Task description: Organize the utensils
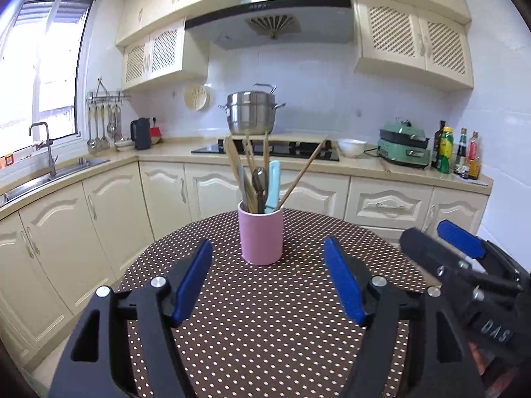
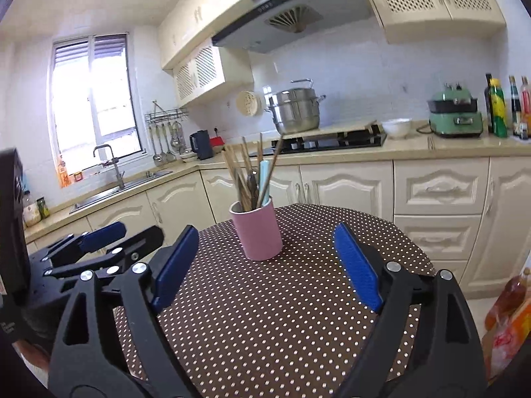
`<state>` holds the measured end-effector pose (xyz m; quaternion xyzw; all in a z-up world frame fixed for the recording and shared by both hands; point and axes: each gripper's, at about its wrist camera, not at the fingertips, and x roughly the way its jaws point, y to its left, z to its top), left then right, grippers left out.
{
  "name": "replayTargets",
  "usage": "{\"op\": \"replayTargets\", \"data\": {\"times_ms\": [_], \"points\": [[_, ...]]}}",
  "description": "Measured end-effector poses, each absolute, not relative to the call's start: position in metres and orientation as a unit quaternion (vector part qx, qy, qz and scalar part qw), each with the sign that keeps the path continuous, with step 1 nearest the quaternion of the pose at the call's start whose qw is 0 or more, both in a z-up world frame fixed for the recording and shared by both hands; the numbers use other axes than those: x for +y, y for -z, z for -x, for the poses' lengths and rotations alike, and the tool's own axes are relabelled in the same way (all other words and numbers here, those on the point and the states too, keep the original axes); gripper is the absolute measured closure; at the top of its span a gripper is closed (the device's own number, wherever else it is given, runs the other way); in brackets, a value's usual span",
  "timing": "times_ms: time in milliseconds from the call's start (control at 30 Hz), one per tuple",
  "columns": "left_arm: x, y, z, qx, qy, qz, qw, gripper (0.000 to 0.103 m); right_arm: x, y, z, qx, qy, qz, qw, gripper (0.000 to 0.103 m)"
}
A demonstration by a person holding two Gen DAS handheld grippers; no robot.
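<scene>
A pink cup (image 1: 261, 235) (image 2: 257, 232) stands upright toward the far side of a round table with a brown dotted cloth (image 1: 265, 325) (image 2: 265, 315). In it stand wooden chopsticks (image 1: 232, 159), a metal spoon (image 1: 258, 179) and a light blue handle (image 1: 273, 182). My left gripper (image 1: 267, 242) is open, short of the cup, nothing between its blue pads (image 1: 192, 282). My right gripper (image 2: 265, 229) is open too, wider, also short of the cup and empty. Each gripper shows in the other's view: right (image 1: 428, 232), left (image 2: 139, 232). No loose utensils lie on the cloth.
Cream cabinets and a counter run behind the table, with a hob (image 1: 265, 151), steel pot (image 1: 250, 112), white bowl (image 1: 351, 147), green appliance (image 1: 403, 147), bottles (image 1: 458, 152), kettle (image 1: 141, 132) and sink (image 1: 49, 175). A bag holding a bottle (image 2: 507, 305) sits on the floor at right.
</scene>
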<state>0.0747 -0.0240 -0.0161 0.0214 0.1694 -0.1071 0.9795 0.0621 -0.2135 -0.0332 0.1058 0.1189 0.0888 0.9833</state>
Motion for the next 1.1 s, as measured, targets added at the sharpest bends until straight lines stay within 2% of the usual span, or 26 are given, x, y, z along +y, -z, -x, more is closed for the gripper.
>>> {"op": "replayTargets", "data": {"times_ms": [233, 333, 667, 900, 1100], "points": [[-0.017, -0.008, -0.026, 0.11, 0.108, -0.009, 0.988, 0.034, -0.207, 0.015, -0.018, 0.1, -0.09, -0.108, 0.985, 0.018], [-0.014, -0.017, -0.012, 0.106, 0.109, -0.006, 0.988, 0.031, -0.206, 0.007, -0.004, 0.093, -0.094, -0.105, 0.986, 0.017], [-0.011, -0.053, 0.027, 0.076, 0.074, -0.007, 0.994, 0.03, -0.199, -0.032, 0.027, 0.084, -0.077, -0.081, 0.99, 0.015], [-0.013, -0.072, 0.034, 0.109, 0.008, -0.013, 0.994, 0.03, -0.191, -0.05, 0.031, 0.111, -0.038, -0.061, 0.991, 0.015], [-0.013, -0.064, 0.038, 0.129, 0.004, -0.015, 0.992, 0.03, -0.19, -0.043, 0.037, 0.131, -0.01, -0.064, 0.989, 0.015]]}}
